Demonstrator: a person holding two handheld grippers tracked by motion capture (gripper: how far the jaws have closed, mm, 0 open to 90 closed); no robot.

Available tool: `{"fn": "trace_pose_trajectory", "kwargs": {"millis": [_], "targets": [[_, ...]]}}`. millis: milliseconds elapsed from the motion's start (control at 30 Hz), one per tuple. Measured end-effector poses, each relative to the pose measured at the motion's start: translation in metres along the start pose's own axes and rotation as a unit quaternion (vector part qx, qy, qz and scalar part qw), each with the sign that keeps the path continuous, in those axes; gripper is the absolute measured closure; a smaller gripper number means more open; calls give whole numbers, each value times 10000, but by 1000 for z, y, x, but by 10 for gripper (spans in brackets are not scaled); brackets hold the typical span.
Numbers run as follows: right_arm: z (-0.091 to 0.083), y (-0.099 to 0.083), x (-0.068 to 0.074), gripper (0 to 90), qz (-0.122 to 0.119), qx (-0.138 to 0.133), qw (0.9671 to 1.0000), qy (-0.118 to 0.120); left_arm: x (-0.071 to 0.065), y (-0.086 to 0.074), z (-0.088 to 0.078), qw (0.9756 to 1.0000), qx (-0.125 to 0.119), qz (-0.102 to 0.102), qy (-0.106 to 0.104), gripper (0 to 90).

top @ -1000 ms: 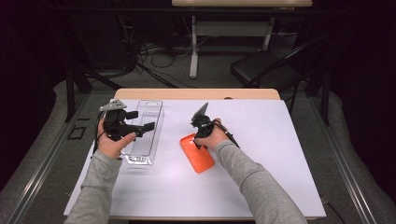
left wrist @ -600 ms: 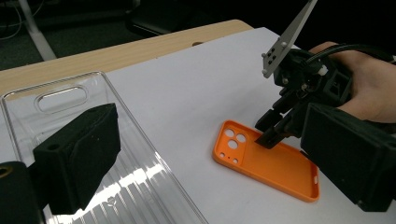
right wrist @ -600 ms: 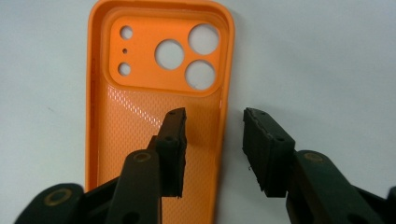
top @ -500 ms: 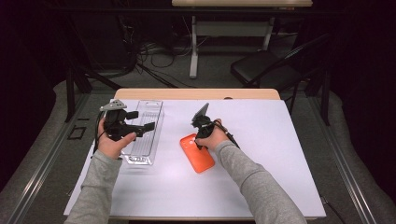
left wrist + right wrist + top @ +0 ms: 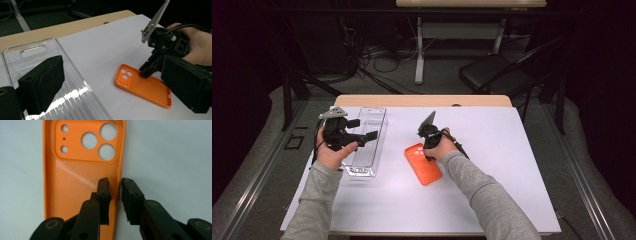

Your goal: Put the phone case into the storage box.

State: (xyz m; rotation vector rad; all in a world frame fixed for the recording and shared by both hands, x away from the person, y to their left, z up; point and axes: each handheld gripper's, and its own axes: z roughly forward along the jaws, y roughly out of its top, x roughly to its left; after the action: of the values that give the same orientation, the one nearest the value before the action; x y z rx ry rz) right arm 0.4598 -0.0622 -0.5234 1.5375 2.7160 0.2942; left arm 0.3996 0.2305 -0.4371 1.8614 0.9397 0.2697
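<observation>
Clear plastic tray (image 5: 364,145) lies on white bench (image 5: 512,165), left side; nothing in it. Left tool (image 5: 105,82) hangs above tray, jaws wide apart, gripping nothing. Orange phone case (image 5: 75,177) lies open side up on bench, just right of tray, camera holes at far end. Right tool (image 5: 115,195) straddles case's side wall: one jaw inside, one outside, small gap left, pads not yet pressing. Compared with a second ago: right jaws have just been closing around wall; both hands unmoved, case and tray unshifted. No readable writing.
</observation>
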Motion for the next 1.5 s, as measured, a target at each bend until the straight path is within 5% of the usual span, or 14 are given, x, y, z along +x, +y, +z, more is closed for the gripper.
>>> {"fn": "trace_pose_trajectory", "kwargs": {"millis": [33, 733, 1500], "targets": [[2, -1, 0, 776, 33, -141, 9999, 51, 0, 0, 0, 10000, 6, -6, 13, 55], [0, 0, -2, 863, 64, 74, 9999, -50, 2, 0, 0, 10000, 10, -32, 17, 59], [2, -1, -1, 884, 326, -101, 9994, -22, 2, -1, 0, 10000, 20, -43, 56, 59]]}}
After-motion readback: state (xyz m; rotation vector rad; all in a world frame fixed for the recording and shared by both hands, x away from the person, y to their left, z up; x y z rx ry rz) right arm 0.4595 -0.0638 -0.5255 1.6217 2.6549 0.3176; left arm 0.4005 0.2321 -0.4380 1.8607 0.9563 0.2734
